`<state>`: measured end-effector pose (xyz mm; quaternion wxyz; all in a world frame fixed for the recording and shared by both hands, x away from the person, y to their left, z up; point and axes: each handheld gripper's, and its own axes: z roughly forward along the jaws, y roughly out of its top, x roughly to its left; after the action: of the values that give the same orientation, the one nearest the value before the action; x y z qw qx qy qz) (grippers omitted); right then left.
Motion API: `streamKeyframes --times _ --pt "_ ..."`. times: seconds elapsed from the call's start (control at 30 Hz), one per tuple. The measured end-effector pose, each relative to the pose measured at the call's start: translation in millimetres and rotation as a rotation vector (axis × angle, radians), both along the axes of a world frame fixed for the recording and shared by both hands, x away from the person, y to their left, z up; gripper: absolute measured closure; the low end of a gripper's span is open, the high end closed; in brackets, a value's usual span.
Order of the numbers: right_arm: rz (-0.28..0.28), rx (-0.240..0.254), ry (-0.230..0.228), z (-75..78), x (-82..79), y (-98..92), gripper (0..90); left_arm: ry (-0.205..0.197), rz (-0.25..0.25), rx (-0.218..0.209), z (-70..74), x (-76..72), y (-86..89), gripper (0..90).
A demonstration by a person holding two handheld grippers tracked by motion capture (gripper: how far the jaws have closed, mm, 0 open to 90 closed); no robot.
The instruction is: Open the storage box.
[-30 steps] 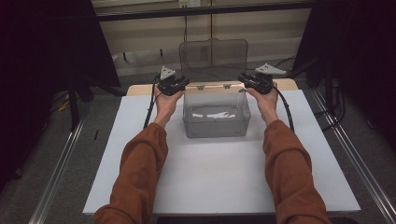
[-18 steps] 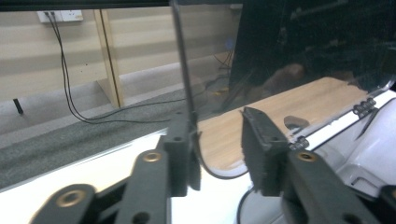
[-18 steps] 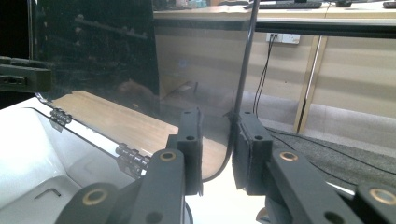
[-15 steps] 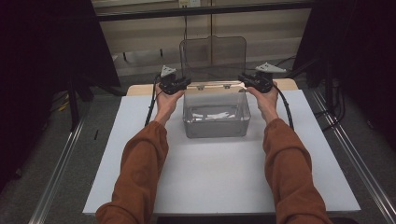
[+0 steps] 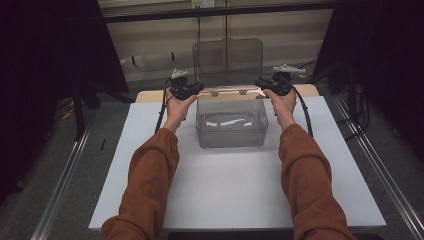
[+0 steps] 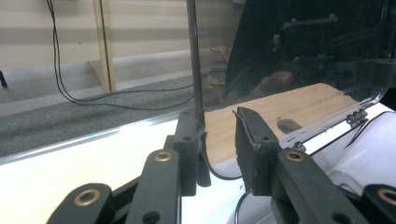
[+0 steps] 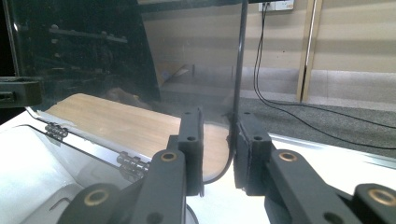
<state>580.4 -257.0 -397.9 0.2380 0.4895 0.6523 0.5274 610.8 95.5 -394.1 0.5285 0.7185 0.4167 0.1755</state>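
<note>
**Upright hinged lid pinched at both side edges**

The clear plastic box point(image 5: 230, 122) is seen mid-table on the white board point(image 5: 150, 165), its lid point(image 5: 228, 56) stood upright on rear hinges point(image 7: 132, 163). The left gripper point(image 5: 196, 89) and right gripper point(image 5: 261, 83) are each clamped on a lower side edge of the lid. The lid is judged light, stiff, slippery and scratch-prone; grips near the corners suit it. Pad contact is partly hidden in the left gripper view; the white contents point(image 5: 227, 120) cannot be identified.
</note>
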Motion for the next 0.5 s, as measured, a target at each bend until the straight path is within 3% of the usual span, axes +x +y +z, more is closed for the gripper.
streamKeyframes --times 0.07,0.17,0.5 --pt "-0.001 0.003 0.005 0.4 0.0 0.1 74.5 0.017 -0.004 0.000 1.0 1.8 0.3 70.9" --pt "0.001 0.009 0.021 0.9 1.3 -0.8 74.5 0.027 -0.006 0.039 4.9 2.5 -2.0 70.0" --pt "0.005 0.060 0.063 -0.5 5.2 -3.8 74.4 0.061 0.001 0.031 5.0 6.6 -2.9 68.1"
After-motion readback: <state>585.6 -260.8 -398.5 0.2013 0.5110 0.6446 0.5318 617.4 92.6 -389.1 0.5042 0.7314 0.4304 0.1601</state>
